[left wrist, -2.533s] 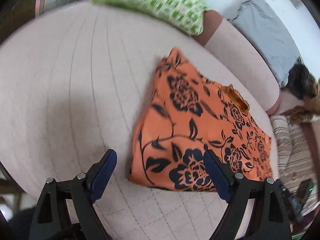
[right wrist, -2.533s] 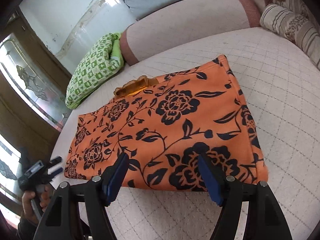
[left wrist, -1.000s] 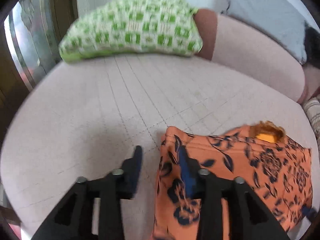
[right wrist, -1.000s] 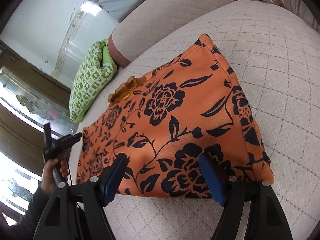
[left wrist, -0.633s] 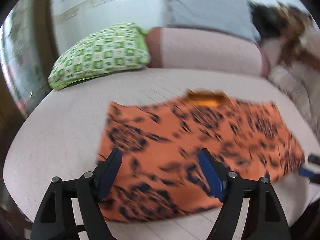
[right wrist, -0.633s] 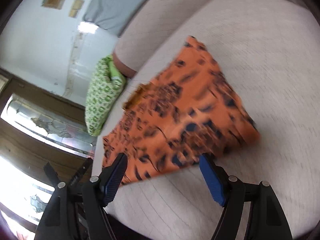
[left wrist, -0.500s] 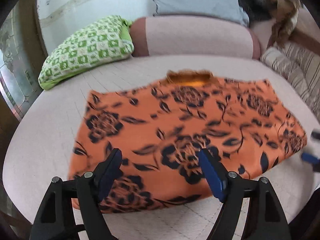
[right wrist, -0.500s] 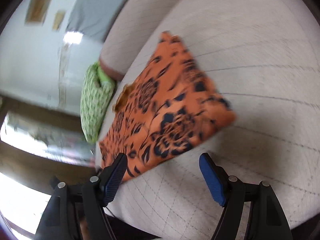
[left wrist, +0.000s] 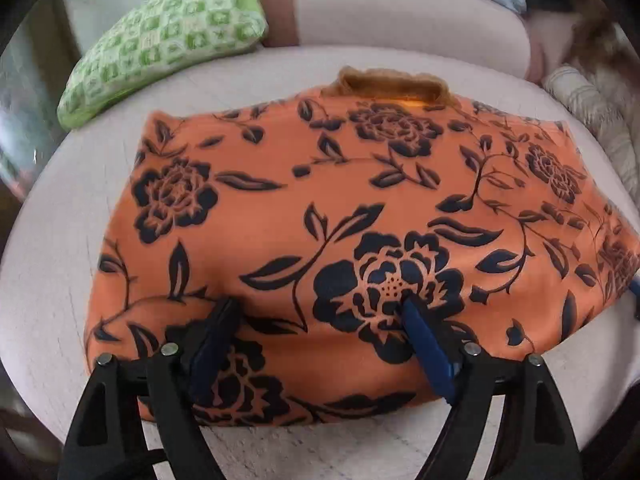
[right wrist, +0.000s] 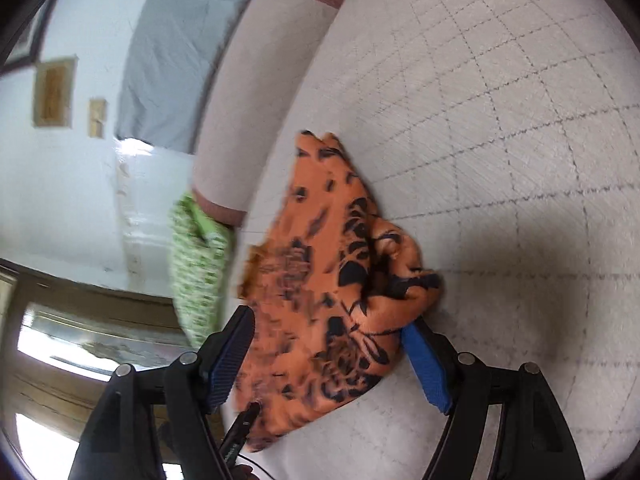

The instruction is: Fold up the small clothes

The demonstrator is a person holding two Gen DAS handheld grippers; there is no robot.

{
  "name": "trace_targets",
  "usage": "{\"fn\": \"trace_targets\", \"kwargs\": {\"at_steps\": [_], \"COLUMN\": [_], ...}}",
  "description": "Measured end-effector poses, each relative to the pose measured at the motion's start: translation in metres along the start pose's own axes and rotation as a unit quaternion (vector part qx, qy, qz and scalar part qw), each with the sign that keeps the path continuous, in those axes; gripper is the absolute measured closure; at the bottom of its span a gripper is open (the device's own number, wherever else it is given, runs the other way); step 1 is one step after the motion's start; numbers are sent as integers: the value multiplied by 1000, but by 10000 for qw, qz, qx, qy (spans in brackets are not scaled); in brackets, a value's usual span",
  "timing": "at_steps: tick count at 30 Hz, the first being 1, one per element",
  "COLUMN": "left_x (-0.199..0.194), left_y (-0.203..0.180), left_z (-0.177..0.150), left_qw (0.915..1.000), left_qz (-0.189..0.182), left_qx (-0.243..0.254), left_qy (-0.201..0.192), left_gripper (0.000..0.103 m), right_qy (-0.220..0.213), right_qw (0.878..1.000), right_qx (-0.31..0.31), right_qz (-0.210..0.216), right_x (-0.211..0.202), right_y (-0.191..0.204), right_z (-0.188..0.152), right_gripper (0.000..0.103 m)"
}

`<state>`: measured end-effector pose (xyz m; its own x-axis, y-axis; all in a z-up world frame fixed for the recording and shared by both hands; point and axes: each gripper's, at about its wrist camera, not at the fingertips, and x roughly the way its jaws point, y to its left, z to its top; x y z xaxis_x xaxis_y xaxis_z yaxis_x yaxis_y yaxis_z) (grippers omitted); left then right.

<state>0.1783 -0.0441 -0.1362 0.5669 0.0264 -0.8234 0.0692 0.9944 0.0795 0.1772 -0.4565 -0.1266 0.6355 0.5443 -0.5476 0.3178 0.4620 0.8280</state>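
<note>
The folded garment [left wrist: 320,208] lies flat on the bed [left wrist: 48,264], its near edge toward the left tongs [left wrist: 316,320], whose fingers stand over that edge. Behind it to the left a pillow [left wrist: 168,40] leans at the bolster [left wrist: 400,20] along the bed's far side. The right tongs [right wrist: 328,332] straddle the garment's right end, which is bunched up there.

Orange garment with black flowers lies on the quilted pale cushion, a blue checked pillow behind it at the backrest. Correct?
Not quite. In the left wrist view the pillow is green and white checked, not blue. The orange garment with black flowers does lie on the quilted pale cushion, pillow behind it.
</note>
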Motion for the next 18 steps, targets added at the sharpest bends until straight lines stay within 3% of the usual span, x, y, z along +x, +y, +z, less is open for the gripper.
{"fn": "trace_targets", "kwargs": {"at_steps": [3, 5, 7, 9, 11, 12, 13, 18], "left_x": [-16, -27, -21, 6, 7, 7, 7, 3], "left_y": [1, 4, 3, 0, -3, -5, -5, 7], "left_z": [4, 7, 8, 4, 2, 2, 2, 3], "left_qw": [9992, 9980, 9984, 9987, 9997, 9998, 9997, 9981], "left_qz": [-344, -437, -358, -282, -181, -128, -140, -505], "left_qx": [-198, -368, -371, -283, -165, -136, -168, -328], "left_qy": [-45, -278, -230, 312, 84, 72, 78, 87], "left_gripper": [19, 19, 19, 19, 17, 17, 17, 17], "right_qy": [-7, -96, -118, -101, -97, -83, 8, -93], "right_qw": [9998, 9998, 9996, 9991, 9990, 9988, 9985, 9923], "right_qx": [173, 171, 165, 197, 25, -58, -143, -881], "right_qz": [-126, -104, -189, -353, -441, -477, -533, -865], "right_x": [2, -1, 1, 9, 14, 17, 20, 21], "right_y": [-4, 0, 1, -2, 3, 7, 9, 47], "right_z": [0, 2, 2, 2, 4, 5, 7, 3], "right_gripper": [26, 26, 26, 26, 29, 66, 95, 95]}}
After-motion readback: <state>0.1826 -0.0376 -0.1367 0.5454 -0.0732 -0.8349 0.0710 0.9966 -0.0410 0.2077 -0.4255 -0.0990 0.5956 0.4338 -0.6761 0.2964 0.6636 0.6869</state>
